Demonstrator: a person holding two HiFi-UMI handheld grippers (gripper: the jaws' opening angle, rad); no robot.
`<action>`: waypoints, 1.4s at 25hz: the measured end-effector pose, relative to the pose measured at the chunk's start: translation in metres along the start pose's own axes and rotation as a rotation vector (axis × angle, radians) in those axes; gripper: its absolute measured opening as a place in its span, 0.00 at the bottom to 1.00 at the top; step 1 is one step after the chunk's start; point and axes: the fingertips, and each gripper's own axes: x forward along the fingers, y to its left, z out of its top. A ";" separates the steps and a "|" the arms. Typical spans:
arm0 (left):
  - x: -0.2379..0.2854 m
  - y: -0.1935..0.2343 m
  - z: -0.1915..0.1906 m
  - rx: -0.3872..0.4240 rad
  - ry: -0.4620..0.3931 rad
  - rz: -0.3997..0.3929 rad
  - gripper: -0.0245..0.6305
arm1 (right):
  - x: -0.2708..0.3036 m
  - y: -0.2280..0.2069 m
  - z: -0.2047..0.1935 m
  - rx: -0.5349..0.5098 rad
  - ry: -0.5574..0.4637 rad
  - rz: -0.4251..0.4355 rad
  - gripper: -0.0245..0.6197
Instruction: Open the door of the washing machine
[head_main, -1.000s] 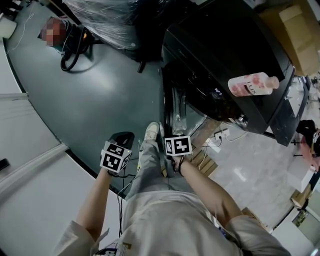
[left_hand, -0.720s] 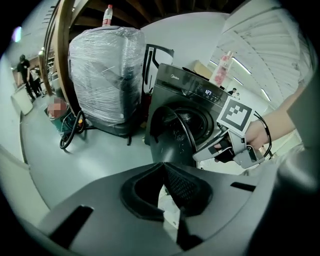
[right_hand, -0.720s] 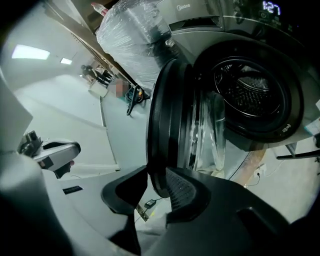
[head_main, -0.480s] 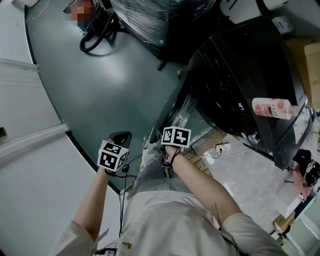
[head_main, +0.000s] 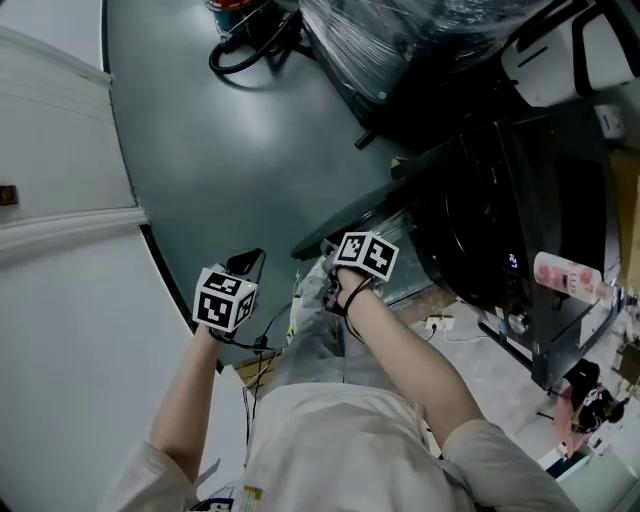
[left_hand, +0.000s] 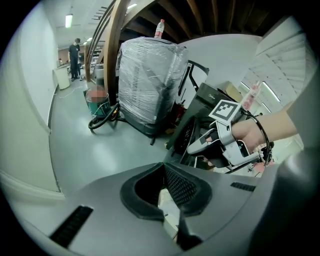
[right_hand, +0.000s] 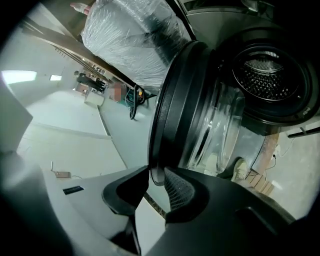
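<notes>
Right gripper view: the door (right_hand: 172, 95) stood swung out from the washing machine (head_main: 500, 200), its dark rim edge-on to you and its glass bowl bulging toward the opening.
Drum: the drum (right_hand: 267, 82) showed bare behind the door, so the latch was already free.
Your right gripper: your right gripper (right_hand: 155, 187) had its jaws set narrowly on the lower edge of the door's rim, pads on both faces; they had just been closing, with that rim between them.
Step in hand: you were, I judge, partway through swinging the door open, not yet at its full swing.
Next move: it called for following the door's arc round the hinge and keeping the pads square on the rim, so that it would not slip out.
Your left gripper: your left gripper (left_hand: 162, 187) hung to the side, jaws a little apart, with nothing between them.
Around: grey floor (head_main: 220, 170) lay below you, a plastic-wrapped load (left_hand: 150, 80) stood beyond the machine, and a pink bottle (head_main: 570, 275) lay on its top.
</notes>
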 end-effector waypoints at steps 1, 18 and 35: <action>-0.004 0.005 -0.001 -0.008 -0.004 0.012 0.07 | 0.003 0.005 0.003 0.006 0.000 0.005 0.23; -0.052 0.022 0.014 -0.030 -0.081 0.115 0.07 | -0.021 0.022 0.029 -0.229 0.001 0.138 0.09; -0.041 -0.109 0.180 0.353 -0.233 0.015 0.07 | -0.272 0.050 0.093 -0.654 -0.474 0.303 0.08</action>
